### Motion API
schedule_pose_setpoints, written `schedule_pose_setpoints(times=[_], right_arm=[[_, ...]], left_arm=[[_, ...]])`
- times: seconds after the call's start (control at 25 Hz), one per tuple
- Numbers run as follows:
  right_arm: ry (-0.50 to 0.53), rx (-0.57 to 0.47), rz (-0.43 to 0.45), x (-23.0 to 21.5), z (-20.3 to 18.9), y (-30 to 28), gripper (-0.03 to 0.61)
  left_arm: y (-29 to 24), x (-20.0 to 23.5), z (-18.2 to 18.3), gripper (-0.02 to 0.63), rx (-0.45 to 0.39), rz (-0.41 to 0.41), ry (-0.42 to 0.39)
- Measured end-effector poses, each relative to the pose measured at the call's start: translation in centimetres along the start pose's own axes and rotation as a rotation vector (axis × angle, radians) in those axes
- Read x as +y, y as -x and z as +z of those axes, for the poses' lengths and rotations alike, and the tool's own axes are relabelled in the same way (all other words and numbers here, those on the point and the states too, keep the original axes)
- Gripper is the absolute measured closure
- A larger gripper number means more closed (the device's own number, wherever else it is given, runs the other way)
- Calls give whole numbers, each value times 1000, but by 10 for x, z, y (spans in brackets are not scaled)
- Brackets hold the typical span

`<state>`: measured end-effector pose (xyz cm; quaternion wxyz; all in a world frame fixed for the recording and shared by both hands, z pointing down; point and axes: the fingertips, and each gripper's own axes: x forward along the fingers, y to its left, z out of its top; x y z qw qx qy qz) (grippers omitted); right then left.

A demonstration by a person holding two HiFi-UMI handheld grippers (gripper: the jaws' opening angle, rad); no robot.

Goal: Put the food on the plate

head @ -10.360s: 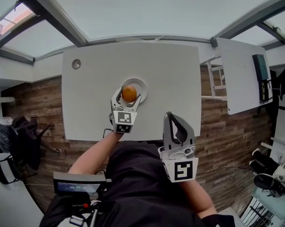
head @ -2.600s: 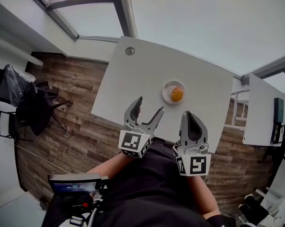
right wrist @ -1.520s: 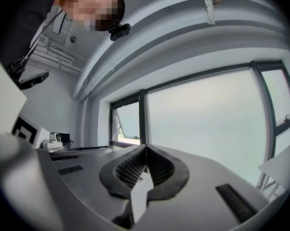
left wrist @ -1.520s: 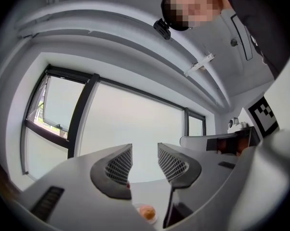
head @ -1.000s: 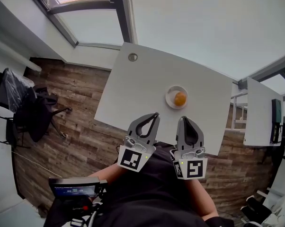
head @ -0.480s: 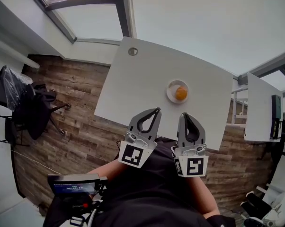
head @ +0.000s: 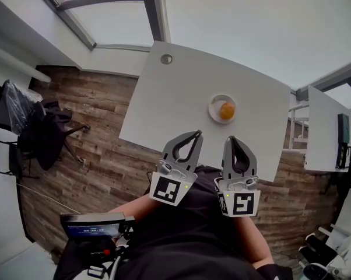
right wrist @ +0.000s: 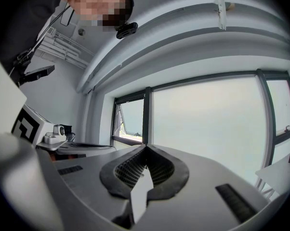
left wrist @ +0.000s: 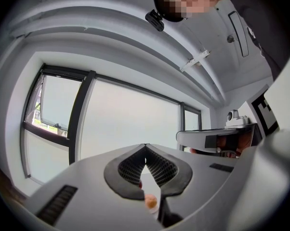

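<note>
An orange food item point(head: 226, 110) lies on a small white plate point(head: 215, 114) on the white table point(head: 181, 104), right of its middle. Both grippers hang side by side over the table's near edge, well short of the plate. My left gripper point(head: 196, 134) is shut with nothing in it, its tips meeting. My right gripper point(head: 233, 140) is shut and empty too. In the left gripper view the orange food point(left wrist: 150, 201) shows small and far below the closed tips of the left gripper point(left wrist: 145, 147). The right gripper view shows only the closed right gripper point(right wrist: 145, 149) against windows.
A round cable hole point(head: 166, 59) sits at the table's far left corner. A second white desk point(head: 322, 139) stands to the right. Black chairs point(head: 24, 127) are on the wooden floor at left. A laptop-like device point(head: 92, 225) lies near my body.
Earlier the left gripper set the orange food on the plate, then drew back and shut. Over the last second both shut grippers have barely shifted; the view drifted slightly.
</note>
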<state>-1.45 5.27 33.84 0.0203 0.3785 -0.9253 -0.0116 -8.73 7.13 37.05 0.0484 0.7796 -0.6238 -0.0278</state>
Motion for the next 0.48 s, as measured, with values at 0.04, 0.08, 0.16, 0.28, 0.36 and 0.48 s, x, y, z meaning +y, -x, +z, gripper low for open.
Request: schedule_pose_setpoints(times=[0.04,0.08,0.16,0.28,0.36,0.48], right_arm=[[-1,-1,-1,0,-1,0,571],[-3,-1,-2,1,-1,0,571],[-16,2,-6,2,-2,1,571],[-34,16,-15,1,-3,2,571],[-28,23,-21,0,-5,2,571],[-10,27,-24,-2,-7,2,571]], left_arm=[[0,1,-1,607,2,1,3],[0,2,-1,607,3,1,7],[1,3,-1,607,4,4,7],[3,5,-2,607,17,4,4],[2,4,-3,607,24,-1,0],[-2,1,-5,607,24,-8,-3]])
